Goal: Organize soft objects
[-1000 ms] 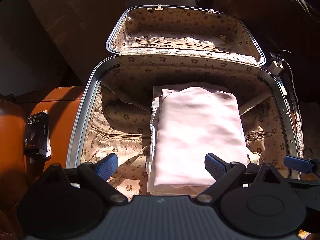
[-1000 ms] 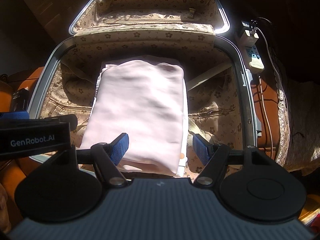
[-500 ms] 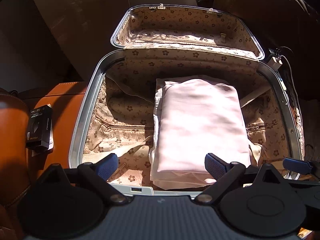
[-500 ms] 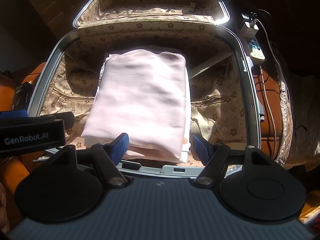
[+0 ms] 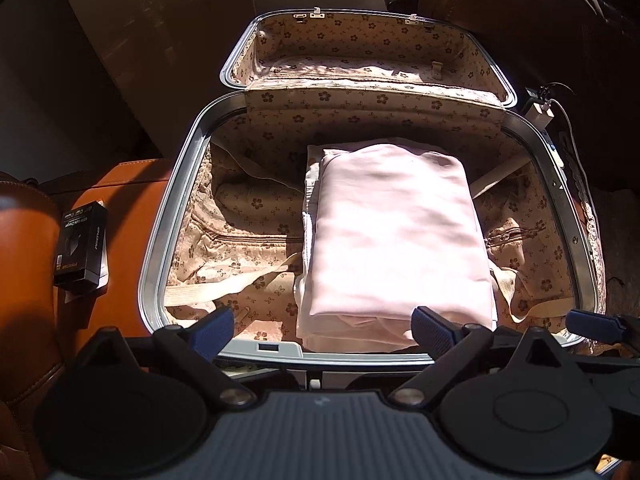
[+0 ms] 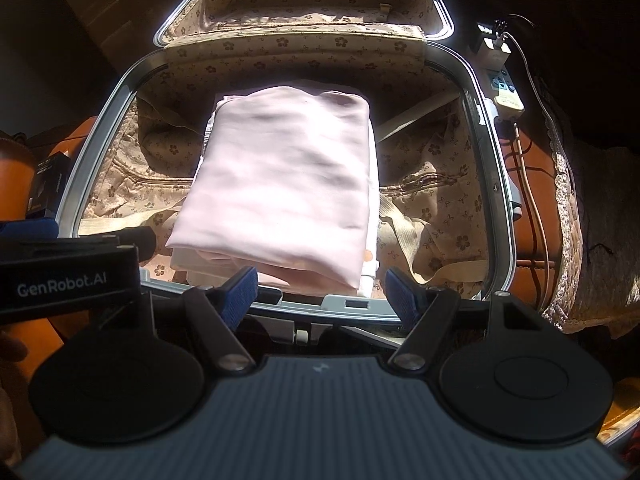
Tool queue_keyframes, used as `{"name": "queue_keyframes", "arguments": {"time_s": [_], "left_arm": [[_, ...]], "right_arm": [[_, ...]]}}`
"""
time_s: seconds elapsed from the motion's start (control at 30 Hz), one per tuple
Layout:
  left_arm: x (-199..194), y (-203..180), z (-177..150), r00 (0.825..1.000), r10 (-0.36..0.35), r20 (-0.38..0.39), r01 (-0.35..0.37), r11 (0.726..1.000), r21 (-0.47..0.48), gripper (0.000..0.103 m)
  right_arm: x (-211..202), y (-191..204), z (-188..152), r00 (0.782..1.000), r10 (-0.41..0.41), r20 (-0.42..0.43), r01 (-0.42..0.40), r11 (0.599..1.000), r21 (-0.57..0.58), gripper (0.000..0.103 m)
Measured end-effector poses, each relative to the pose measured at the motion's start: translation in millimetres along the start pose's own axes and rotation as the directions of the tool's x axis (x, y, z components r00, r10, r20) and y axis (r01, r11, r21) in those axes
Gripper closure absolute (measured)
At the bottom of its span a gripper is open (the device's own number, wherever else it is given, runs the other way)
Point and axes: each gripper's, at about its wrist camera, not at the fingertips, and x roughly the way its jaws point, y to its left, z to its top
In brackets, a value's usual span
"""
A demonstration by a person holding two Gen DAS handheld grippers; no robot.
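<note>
The left gripper (image 5: 322, 330) is held wide open with nothing between its blue pads, and the right gripper (image 6: 322, 290) is held wide open and empty too. Both have been pulled back toward the person over the last second: a moment ago the pads were seen over the near end of the folded pink cloth (image 5: 396, 232), and now they are seen over the near rim of the suitcase (image 5: 160, 240), whose front latch has come into sight just under them. The cloth has not moved; it lies flat in the middle of the open suitcase, ahead of both grippers, on top of a thinner white folded piece (image 5: 306, 200) that sticks out on its left side. So the cloth seems to have been put down and let go, and this piece is probably packed. The lid (image 5: 360, 52) is stood up at the far end, well beyond the cloth. Loose packing straps (image 5: 224, 288) are spread on the flowery lining to the left and right of the cloth and are not buckled over it, so they may be needed next. Left of the left gripper, a small black box (image 5: 80, 248) rests on an orange leather seat (image 5: 132, 204). Right of the right gripper, a white power strip (image 6: 502, 84) with cords lies just outside the rim. Nothing blocks the way back to the cloth.
</note>
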Motion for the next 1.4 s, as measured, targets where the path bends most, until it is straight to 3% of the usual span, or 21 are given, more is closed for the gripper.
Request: {"name": "queue_keyframes", "arguments": {"time_s": [1.4], "left_arm": [[-18.7,-1.0,-25.9,1.000,-0.012,0.012,0.012,1.000,0.006,0.001]], "right_arm": [[-19.4,0.5,-28.6,1.000,0.005,0.026,-0.004,1.000,-0.020,0.024]]}}
